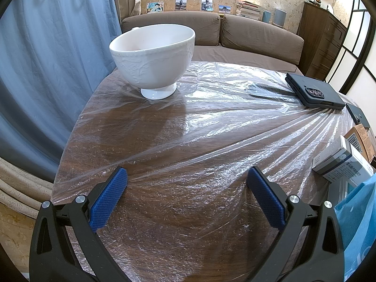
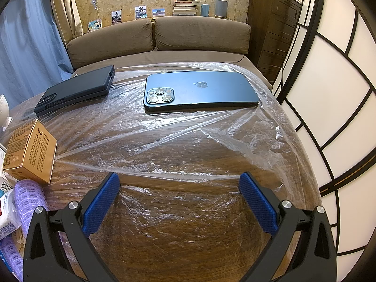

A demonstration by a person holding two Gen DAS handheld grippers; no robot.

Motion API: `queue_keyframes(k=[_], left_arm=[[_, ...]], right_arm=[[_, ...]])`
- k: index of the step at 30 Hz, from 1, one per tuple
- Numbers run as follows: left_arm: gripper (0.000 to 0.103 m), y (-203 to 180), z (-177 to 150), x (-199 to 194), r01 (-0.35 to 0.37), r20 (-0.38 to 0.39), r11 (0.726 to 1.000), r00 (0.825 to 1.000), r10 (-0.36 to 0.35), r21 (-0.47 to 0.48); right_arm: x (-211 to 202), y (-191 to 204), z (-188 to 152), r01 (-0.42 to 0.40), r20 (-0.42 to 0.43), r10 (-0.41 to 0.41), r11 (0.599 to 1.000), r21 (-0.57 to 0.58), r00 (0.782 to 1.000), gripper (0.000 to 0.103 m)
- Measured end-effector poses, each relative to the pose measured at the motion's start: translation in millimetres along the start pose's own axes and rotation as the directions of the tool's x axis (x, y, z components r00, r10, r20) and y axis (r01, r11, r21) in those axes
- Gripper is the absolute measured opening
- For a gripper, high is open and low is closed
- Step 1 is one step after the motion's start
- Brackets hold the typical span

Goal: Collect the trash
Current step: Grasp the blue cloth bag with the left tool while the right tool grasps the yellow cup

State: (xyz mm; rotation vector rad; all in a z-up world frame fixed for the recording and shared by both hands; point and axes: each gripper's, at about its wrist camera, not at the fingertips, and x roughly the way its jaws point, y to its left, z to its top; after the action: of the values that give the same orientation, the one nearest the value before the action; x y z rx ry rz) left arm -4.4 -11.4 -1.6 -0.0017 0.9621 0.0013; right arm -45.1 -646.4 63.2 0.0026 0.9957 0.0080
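A clear, wrinkled plastic sheet (image 1: 211,122) covers the round wooden table (image 1: 77,164); it also shows as the plastic sheet (image 2: 188,141) in the right wrist view. My left gripper (image 1: 186,176) hovers open over the sheet at the near edge, nothing between its blue pads. My right gripper (image 2: 179,181) is open too, low above the film. Small boxes lie between the grippers: a white and grey box (image 1: 338,164), a tan box (image 2: 30,152). A purple hair roller (image 2: 28,202) and a white packet (image 2: 8,213) lie at the left of the right wrist view.
A white footed bowl (image 1: 152,56) stands at the table's far left. A black cased phone (image 1: 315,91) (image 2: 75,91) and a blue phone (image 2: 199,91) lie face down at the far side. Brown sofa (image 1: 211,33) behind; blue curtain (image 1: 47,70) left; paper-panel screen (image 2: 329,94) right.
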Motion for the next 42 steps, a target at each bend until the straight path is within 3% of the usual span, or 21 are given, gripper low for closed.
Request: queue_keyframes(k=[6,11,14,18,22,25,29,33,36,42], left_arm=[[0.102,-1,2,-1,0.015,-0.032,1.000,0.999,-0.015,0.009],[0.102,9,8,-38,0.068,0.031,0.997,0.997,-0.067,-0.032],[0.102,10,6,-63,0.103,0.073,0.995,0.992,-0.103,-0.008],[0.102,14,-7,-93,0.032,0.129,0.998,0.991,-0.038,0.046],[0.102,20,-19,-104,0.081,0.136,0.996,0.987,-0.085,0.037],[0.102,28,-20,-106,0.065,0.128,0.998,0.990,-0.065,0.001],[0.102,19,-27,-117,0.164,0.130,0.986,0.977,-0.166,0.030],[0.102,-13,-40,-111,0.273,0.056,0.957,0.959,-0.279,0.095],[0.102,-28,-46,-97,0.357,-0.008,0.931,0.934,-0.358,0.074],[0.102,-36,-49,-80,0.433,-0.048,0.902,0.901,-0.432,-0.002]], right_arm=[[-12,-3,4,0.019,-0.020,-0.019,1.000,0.023,1.000,0.099],[-73,17,-6,0.011,0.113,-0.003,0.998,-0.067,0.994,0.099],[-110,29,-25,-0.044,0.147,0.062,0.991,-0.126,0.987,0.099],[-146,46,-54,-0.121,0.145,0.145,0.979,-0.164,0.979,0.099],[-173,72,-88,-0.235,0.106,0.256,0.955,-0.180,0.961,0.099],[-182,97,-111,-0.271,0.085,0.293,0.940,-0.206,0.952,0.099],[-185,130,-136,-0.344,0.033,0.360,0.912,-0.224,0.932,0.099],[-181,150,-149,-0.346,0.009,0.359,0.906,-0.245,0.933,0.099],[-176,159,-154,-0.333,0.010,0.345,0.910,-0.247,0.938,0.099],[-167,166,-160,-0.356,-0.001,0.364,0.910,-0.211,0.931,0.099]])
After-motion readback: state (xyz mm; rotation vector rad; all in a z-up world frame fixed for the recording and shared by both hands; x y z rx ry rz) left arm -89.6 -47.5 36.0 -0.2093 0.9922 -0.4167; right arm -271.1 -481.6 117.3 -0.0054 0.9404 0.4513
